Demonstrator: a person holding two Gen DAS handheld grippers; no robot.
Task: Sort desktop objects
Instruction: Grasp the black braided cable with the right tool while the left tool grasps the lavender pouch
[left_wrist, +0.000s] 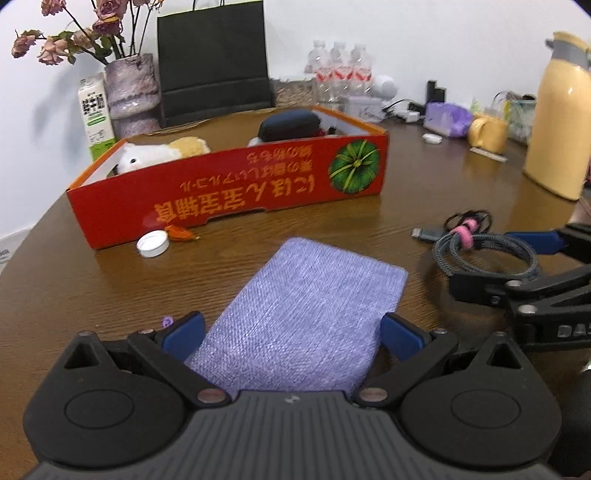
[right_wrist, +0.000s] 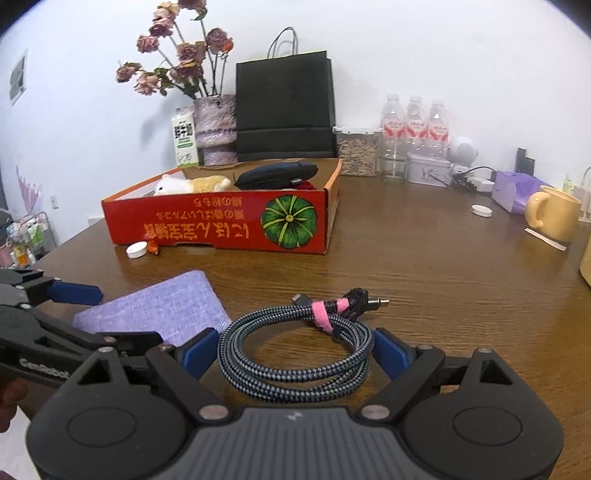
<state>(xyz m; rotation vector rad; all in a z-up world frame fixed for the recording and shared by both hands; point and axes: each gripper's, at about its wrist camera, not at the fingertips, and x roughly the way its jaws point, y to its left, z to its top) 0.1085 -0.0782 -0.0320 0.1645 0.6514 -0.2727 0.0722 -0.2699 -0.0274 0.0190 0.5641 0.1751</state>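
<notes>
A purple fabric pouch (left_wrist: 306, 314) lies flat on the wooden table, between the blue pads of my left gripper (left_wrist: 291, 338), which is open around its near end. It also shows in the right wrist view (right_wrist: 162, 310). A coiled braided cable with a pink tie (right_wrist: 295, 350) lies between the pads of my right gripper (right_wrist: 295, 354), which is open around it. The cable also shows in the left wrist view (left_wrist: 484, 251). A red cardboard box (left_wrist: 229, 192) behind holds a plush toy (left_wrist: 155, 155) and a dark case (left_wrist: 290, 123).
A white cap (left_wrist: 152, 243) and an orange scrap (left_wrist: 179, 232) lie by the box front. A vase, milk carton, black bag (right_wrist: 284, 107), water bottles, yellow mug (right_wrist: 554, 218) and yellow flask (left_wrist: 559, 125) stand along the back and right.
</notes>
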